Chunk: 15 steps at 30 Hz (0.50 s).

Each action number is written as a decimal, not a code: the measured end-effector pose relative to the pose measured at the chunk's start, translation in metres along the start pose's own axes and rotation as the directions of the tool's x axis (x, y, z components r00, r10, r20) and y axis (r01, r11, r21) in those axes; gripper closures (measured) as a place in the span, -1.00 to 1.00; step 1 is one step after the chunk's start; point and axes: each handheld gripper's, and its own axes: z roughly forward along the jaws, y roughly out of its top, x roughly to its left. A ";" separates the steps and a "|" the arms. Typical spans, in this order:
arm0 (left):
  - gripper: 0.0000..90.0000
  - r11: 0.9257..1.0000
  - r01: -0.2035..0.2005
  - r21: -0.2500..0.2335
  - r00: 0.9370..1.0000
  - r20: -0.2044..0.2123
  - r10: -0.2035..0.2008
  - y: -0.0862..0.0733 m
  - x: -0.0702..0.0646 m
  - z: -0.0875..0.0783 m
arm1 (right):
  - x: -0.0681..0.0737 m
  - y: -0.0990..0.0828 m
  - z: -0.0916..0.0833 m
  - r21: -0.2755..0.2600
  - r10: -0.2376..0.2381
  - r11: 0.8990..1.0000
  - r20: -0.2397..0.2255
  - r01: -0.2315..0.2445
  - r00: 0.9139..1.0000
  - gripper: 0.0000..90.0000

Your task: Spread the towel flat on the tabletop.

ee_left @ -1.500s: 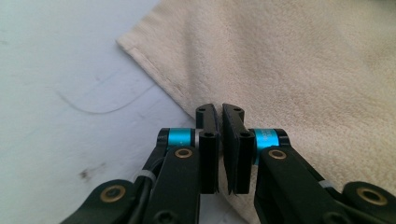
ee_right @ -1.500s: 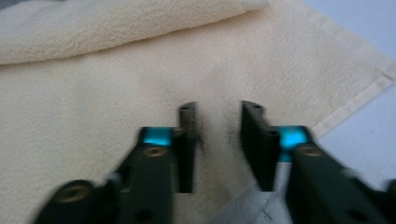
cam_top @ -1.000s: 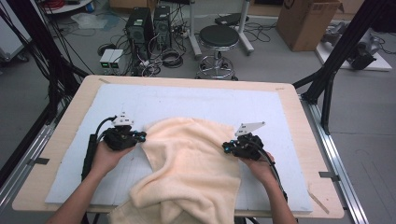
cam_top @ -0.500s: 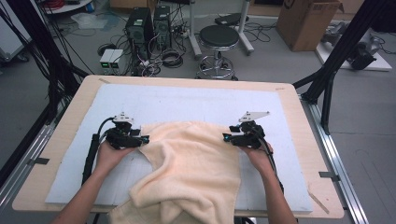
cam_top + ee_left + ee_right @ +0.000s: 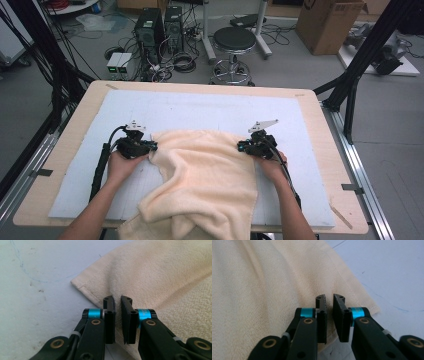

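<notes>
From where I stand, the cream towel (image 5: 205, 180) lies rumpled on the pale blue mat (image 5: 210, 107) that covers the desk (image 5: 320, 125). Its far edge runs roughly straight between the two hands, while the near part bunches up and spills over the desk's front edge.

The left gripper (image 5: 149, 146) sits at the towel's far left corner. In the left gripper view its jaws have just been closing and now stand nearly together, with the hemmed edge of the towel (image 5: 155, 277) pinched between them. The right gripper (image 5: 243, 146) is at the far right corner; the right gripper view shows the same thing, its jaws having just been closing and now clamped on the hem of the towel (image 5: 274, 282).

So I judge that both far corners are gripped and that the real work has barely begun. The cloth is neither spread flat nor folded; a thick fold runs down its left side and the near end hangs in a heap. What is left, it seems, is to lift or pull those two corners to draw the towel out smooth, then lay it down.
</notes>
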 end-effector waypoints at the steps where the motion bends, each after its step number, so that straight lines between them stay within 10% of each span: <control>1: 0.85 1.000 0.003 -0.004 1.000 0.005 -0.003 0.000 0.001 -0.001 | 0.000 0.000 -0.001 -0.001 0.002 1.000 -0.004 -0.002 1.000 0.88; 15: 0.86 0.999 -0.012 -0.038 1.000 0.019 0.013 0.001 0.009 -0.018 | 0.008 0.010 -0.007 -0.019 -0.025 1.000 -0.041 0.024 0.999 0.93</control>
